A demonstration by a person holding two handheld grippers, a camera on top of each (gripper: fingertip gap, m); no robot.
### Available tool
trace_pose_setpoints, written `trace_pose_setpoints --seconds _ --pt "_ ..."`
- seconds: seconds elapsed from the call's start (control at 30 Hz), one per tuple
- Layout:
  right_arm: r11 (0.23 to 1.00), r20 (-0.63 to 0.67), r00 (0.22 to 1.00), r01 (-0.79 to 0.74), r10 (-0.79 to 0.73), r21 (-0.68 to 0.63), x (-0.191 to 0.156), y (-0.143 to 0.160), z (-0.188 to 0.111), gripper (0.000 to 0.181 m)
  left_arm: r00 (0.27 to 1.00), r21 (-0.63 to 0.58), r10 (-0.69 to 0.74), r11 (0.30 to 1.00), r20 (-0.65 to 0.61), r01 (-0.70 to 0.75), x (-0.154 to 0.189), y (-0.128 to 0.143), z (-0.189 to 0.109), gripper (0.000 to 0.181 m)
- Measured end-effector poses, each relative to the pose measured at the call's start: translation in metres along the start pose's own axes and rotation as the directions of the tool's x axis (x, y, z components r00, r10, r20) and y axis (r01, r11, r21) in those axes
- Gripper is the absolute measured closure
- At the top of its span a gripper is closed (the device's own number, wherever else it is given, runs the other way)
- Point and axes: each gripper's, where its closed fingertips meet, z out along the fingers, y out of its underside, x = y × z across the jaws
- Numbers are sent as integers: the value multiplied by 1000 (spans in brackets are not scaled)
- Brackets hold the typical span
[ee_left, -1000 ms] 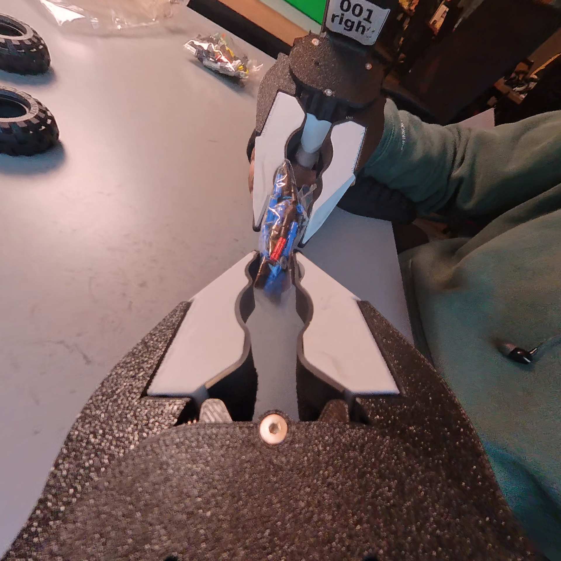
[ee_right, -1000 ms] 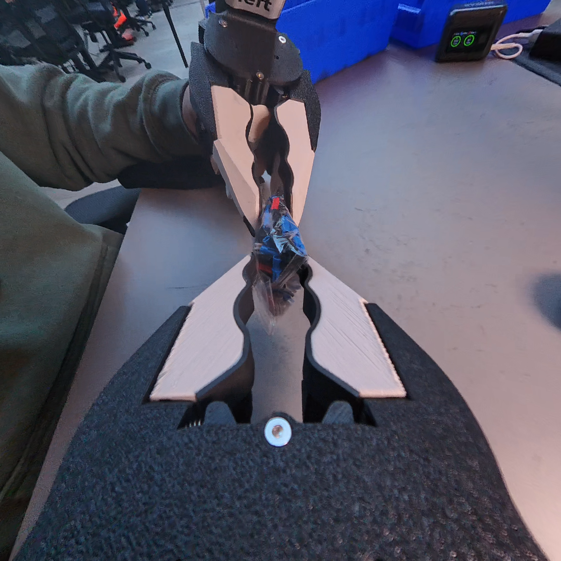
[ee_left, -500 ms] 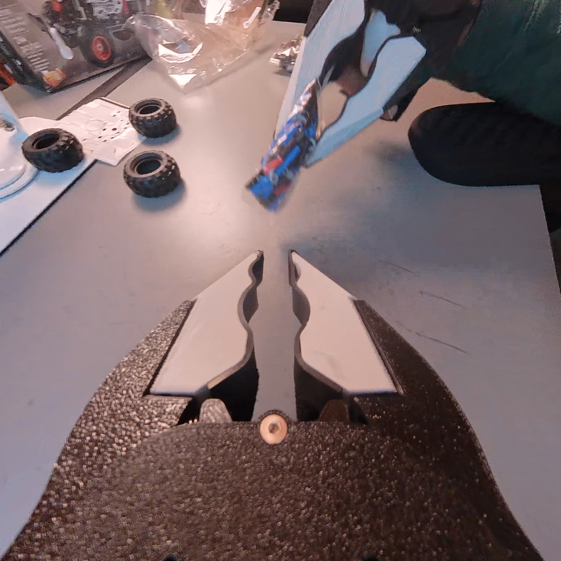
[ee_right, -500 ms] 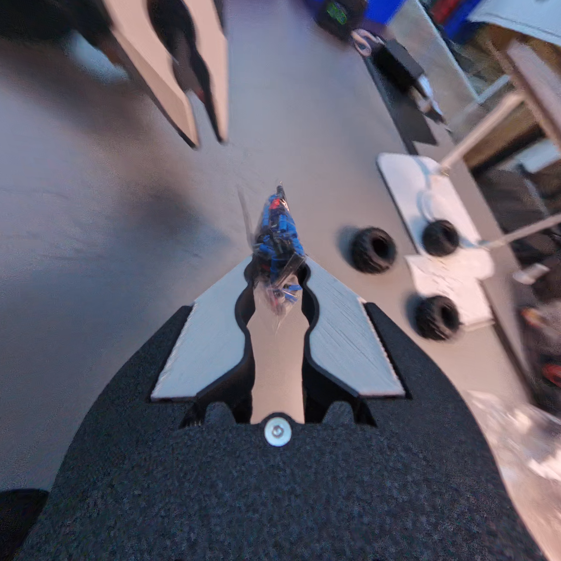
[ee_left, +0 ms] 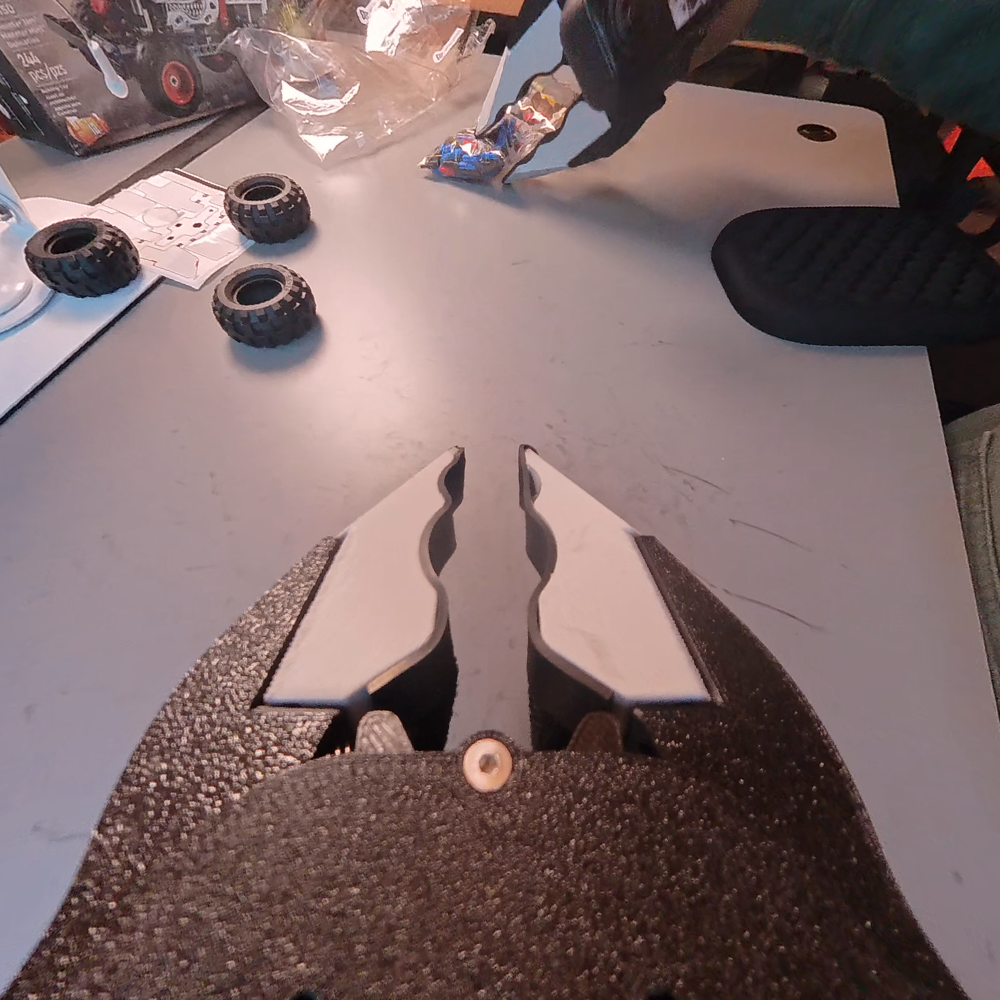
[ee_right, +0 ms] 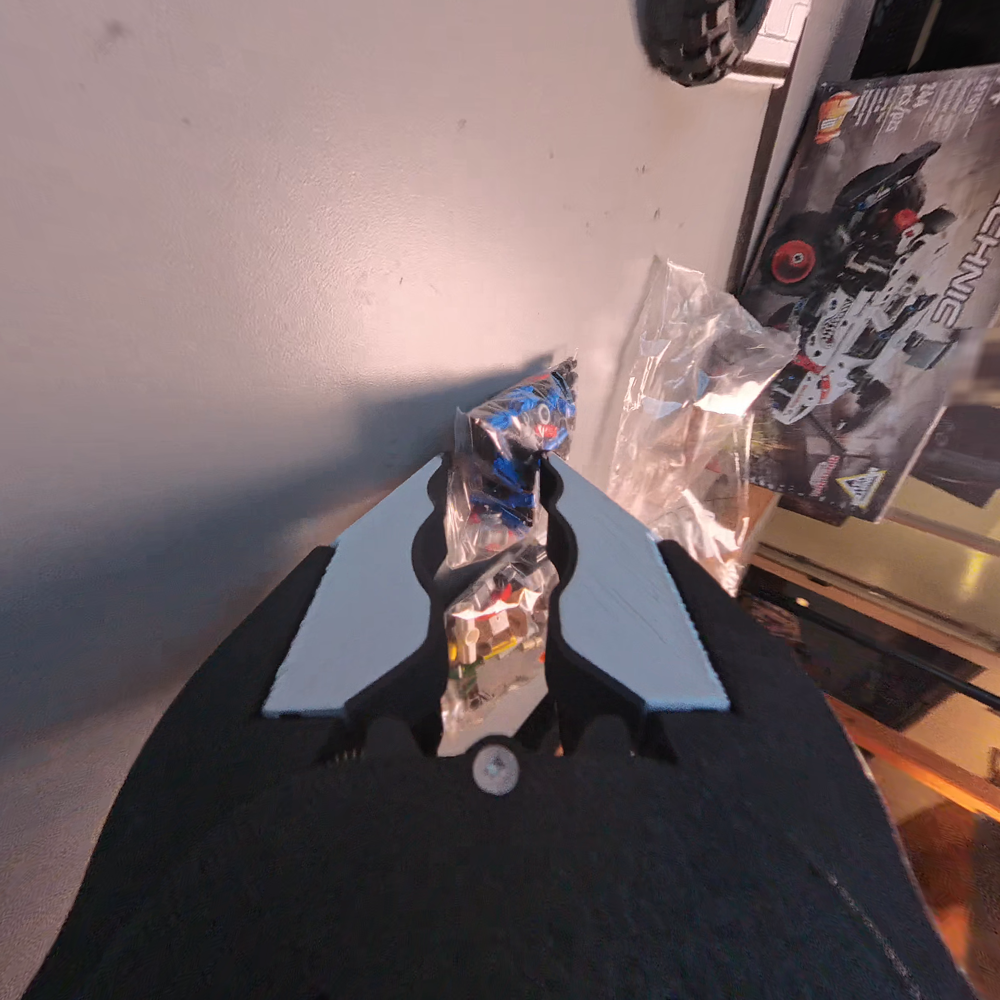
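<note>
The right gripper (ee_right: 495, 465) pinches a small clear bag of blue pieces (ee_right: 508, 460), lowered beside the crumpled empty bag (ee_right: 698, 411) on the tabletop (ee_left: 487, 324); light, limp and slippery-looking, it seems best held by its film edge, while the left gripper (ee_left: 491, 449) hangs narrowly parted and empty.

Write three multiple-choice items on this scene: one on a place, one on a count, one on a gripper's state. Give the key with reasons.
1. Where does the bag of blue parts lie?
A. far across the table
B. in the box
C. on a tyre

2. How many black tyres show in the left wrist view?
A. one
B. three
C. five

3. The left gripper is:
A. shut on a tyre
B. open, holding nothing
C. shut on paper

Key: A, it rests by the right gripper; B, three lie at left; B, bare table shows between its fingers.
</note>
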Motion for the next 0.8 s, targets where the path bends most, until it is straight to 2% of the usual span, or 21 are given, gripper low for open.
trace_pose_setpoints --seconds 0.07,0.13,0.23,0.37,0.5,0.6,0.63,0.7,0.73,0.8 --pt "990 112 987 -124 117 60 -3 -2 -3 145 1000 -5 -17 1000 -9 17 0 2 1 162" --pt "956 261 936 -272 237 111 -8 -6 -6 134 999 -2 -27 1000 -20 27 1 3 0 162" --pt "882 488 803 -453 342 129 -21 -13 -16 94 999 3 -41 999 -28 42 1 2 0 162" --pt "813 495 772 -548 399 200 -12 -18 -25 91 997 12 -58 998 -46 59 3 1 -1 163" --pt "631 448 738 -669 504 393 20 -36 -57 91 997 43 -58 997 -45 60 3 -3 -4 163" --pt "459 380 689 -707 617 538 51 -39 -85 105 998 73 -59 995 -30 61 0 -8 -6 161" --pt "409 342 670 -701 659 585 61 -35 -93 123 998 85 -59 994 -22 61 -1 -10 -8 160" --pt "361 224 632 -658 741 661 80 -18 -102 181 998 107 -61 992 -7 62 -4 -14 -10 157" --pt "344 179 593 -657 785 671 87 -7 -101 181 998 115 -64 991 3 63 -6 -15 -11 155" --pt "297 175 521 -697 836 653 95 11 -92 181 997 125 -72 990 21 69 -10 -15 -13 150"
